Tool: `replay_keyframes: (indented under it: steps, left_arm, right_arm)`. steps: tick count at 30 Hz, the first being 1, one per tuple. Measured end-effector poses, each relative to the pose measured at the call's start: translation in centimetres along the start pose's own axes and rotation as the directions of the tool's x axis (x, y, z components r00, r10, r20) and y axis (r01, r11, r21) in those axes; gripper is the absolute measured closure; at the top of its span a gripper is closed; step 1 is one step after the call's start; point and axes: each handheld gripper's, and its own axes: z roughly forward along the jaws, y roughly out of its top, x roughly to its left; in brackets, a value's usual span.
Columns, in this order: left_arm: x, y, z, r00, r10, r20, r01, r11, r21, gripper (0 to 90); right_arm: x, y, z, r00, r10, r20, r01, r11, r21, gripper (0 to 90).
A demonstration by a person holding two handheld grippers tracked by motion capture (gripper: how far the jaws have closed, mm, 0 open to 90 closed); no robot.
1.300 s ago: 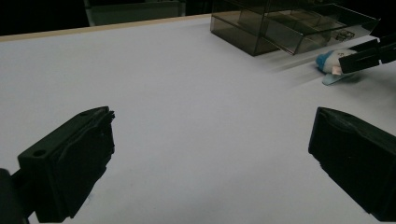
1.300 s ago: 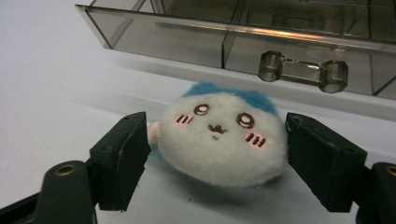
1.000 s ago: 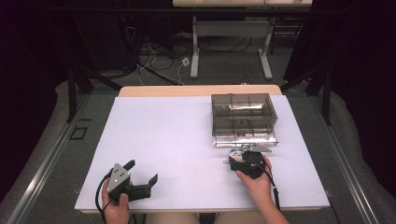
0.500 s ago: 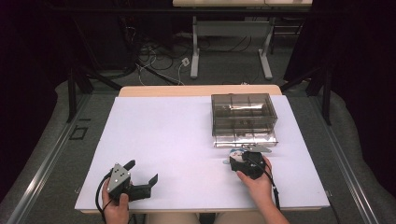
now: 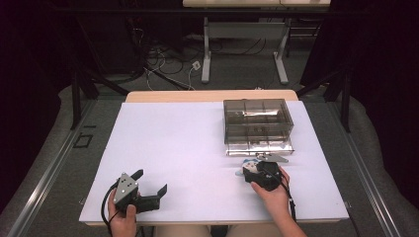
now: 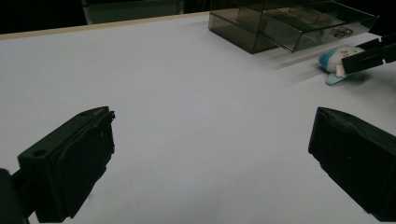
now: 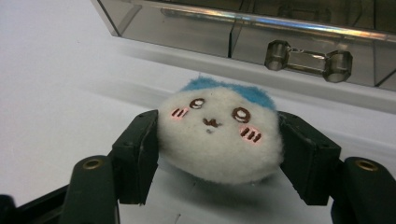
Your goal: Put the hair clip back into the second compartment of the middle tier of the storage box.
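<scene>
Plush toy [image 7: 219,135], white with a blue top and a small drawn face, sitting squarely between the two black jaws of the right gripper [image 7: 218,144], pads pressed against its flanks at 9 and 3 o'clock. Jaws just now closing in, narrowed to a partial gap matched to the toy's width. Resting low on the white table [image 5: 188,143], face turned toward the gripper's own camera. Just beyond, at 12 o'clock from the toy, the smoky clear drawer box [image 5: 257,126], its clear handle [image 7: 308,60] near but apart from the blue top. Well apart, at 8 o'clock across the table in the high view, the left gripper [image 5: 150,185], jaws spread wide, nothing between them.
</scene>
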Motion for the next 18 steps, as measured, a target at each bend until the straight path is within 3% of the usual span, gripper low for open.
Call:
replay_keyframes:
  steps: [18]
  left_arm:
    - [0.05, -0.02, 0.01, 1.0000, 0.000, -0.001, 0.000, 1.0000, -0.001, 0.2]
  right_arm:
    - [0.13, -0.17, -0.47, 0.9997, -0.012, -0.021, 0.012, 1.000, -0.007, 37.8]
